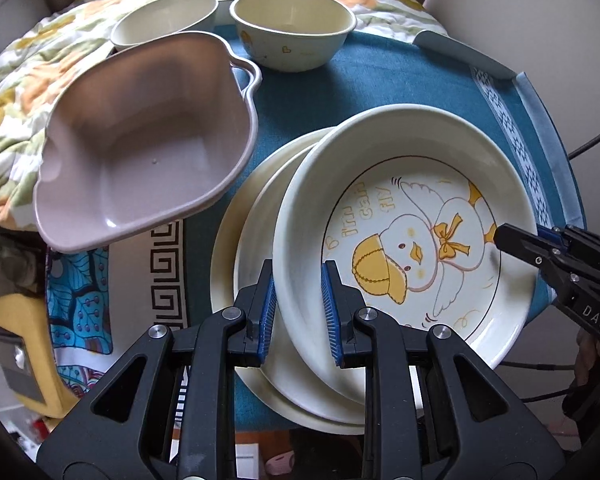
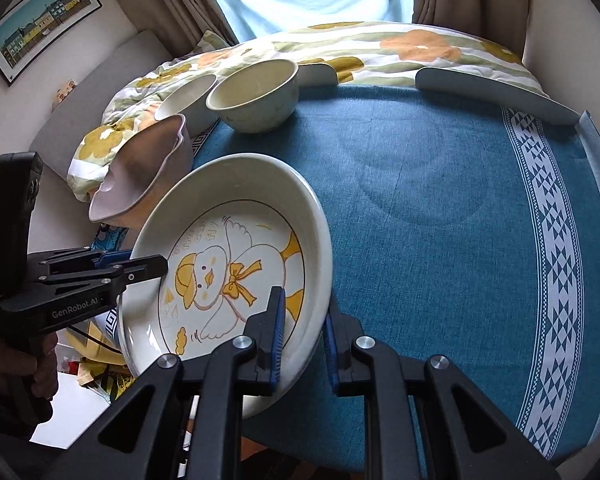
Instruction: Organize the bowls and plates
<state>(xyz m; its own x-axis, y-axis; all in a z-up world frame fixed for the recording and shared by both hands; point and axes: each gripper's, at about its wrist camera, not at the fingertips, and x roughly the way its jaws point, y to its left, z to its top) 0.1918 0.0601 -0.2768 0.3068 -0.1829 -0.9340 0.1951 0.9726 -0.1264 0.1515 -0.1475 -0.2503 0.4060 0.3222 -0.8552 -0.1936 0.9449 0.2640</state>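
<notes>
A cream duck plate [image 1: 412, 216] with a yellow chick drawing is held tilted above another cream plate [image 1: 256, 340] on the blue tablecloth. My left gripper [image 1: 298, 312] is shut on the duck plate's near rim. My right gripper [image 2: 304, 340] is shut on its opposite rim; the duck plate [image 2: 228, 264] fills the right wrist view's left half. The right gripper also shows in the left wrist view [image 1: 512, 240], the left one in the right wrist view [image 2: 156, 266]. A pink heart-shaped bowl [image 1: 148, 140] sits at the left. Two cream bowls [image 1: 292, 28] [image 1: 164, 20] stand at the back.
The blue tablecloth [image 2: 440, 208] stretches to the right with a white patterned border. A floral quilt [image 2: 360, 52] lies behind the table. Two pale chair backs [image 2: 488, 92] rise at the far edge. A patterned cloth [image 1: 80, 300] hangs at the left.
</notes>
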